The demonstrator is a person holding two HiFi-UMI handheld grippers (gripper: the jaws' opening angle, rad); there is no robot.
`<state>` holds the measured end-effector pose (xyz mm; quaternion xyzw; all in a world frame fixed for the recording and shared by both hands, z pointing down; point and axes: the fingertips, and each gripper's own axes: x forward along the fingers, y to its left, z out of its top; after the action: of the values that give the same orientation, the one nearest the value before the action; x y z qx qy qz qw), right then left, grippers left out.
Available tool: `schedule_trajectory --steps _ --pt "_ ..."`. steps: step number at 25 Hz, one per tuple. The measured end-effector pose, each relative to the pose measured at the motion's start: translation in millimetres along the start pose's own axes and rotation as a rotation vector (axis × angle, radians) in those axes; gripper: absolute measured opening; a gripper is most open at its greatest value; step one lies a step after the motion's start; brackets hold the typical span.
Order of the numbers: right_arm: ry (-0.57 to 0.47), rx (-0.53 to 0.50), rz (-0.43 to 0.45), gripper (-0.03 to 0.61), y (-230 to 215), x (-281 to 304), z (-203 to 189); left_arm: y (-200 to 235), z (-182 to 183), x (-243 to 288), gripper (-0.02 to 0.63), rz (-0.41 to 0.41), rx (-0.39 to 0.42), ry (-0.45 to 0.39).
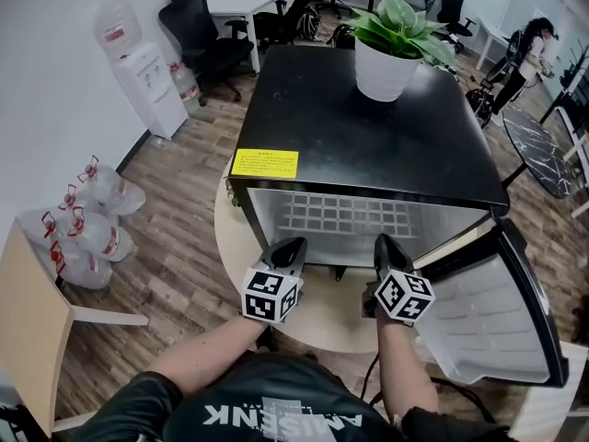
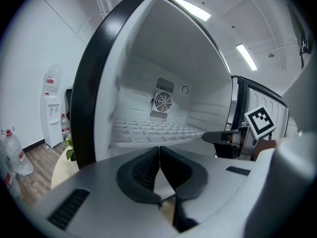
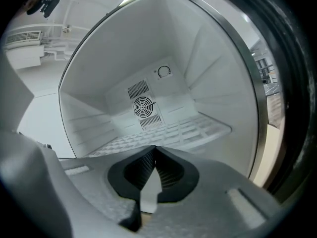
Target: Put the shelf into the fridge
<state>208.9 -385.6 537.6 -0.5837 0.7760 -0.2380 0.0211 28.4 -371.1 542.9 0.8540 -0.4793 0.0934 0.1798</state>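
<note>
The fridge stands on a desk, its door open to the right, a plant on top and the shelf inside. The left hand-held gripper and right hand-held gripper sit side by side before its opening. Bottles lie left of the desk, a dispenser behind them.

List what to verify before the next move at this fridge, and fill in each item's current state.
1. Fridge door swung open, opening clear: ok.
2. Shelf inside the fridge: ok.
3. Shelf seated properly on its side supports: cannot tell.
4. Left gripper shut with nothing between its jaws: ok.
5. Right gripper shut with nothing between its jaws: ok.
6. Potted plant upright on the fridge top, back from the front edge: ok.
</note>
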Motion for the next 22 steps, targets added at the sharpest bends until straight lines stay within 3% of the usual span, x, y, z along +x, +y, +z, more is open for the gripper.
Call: schedule_trajectory --steps 5,11,15,20,22 --pt "0.025 -0.071 -0.008 0.008 1 1 -1 -5 1 -11 0.005 -0.014 -0.029 -0.004" --pt "0.020 -0.057 0.027 0.008 10 -15 3 -16 11 -31 0.003 -0.044 0.037 -0.032" --pt "0.025 -0.048 0.058 0.008 18 -34 5 -27 17 -48 0.003 -0.088 0.019 -0.054" --pt "0.041 -0.059 0.104 0.008 30 -64 8 -40 22 -75 0.003 -0.094 0.070 -0.063" --pt "0.044 -0.072 0.121 0.008 33 -79 9 -45 23 -85 0.002 -0.102 0.035 -0.065"
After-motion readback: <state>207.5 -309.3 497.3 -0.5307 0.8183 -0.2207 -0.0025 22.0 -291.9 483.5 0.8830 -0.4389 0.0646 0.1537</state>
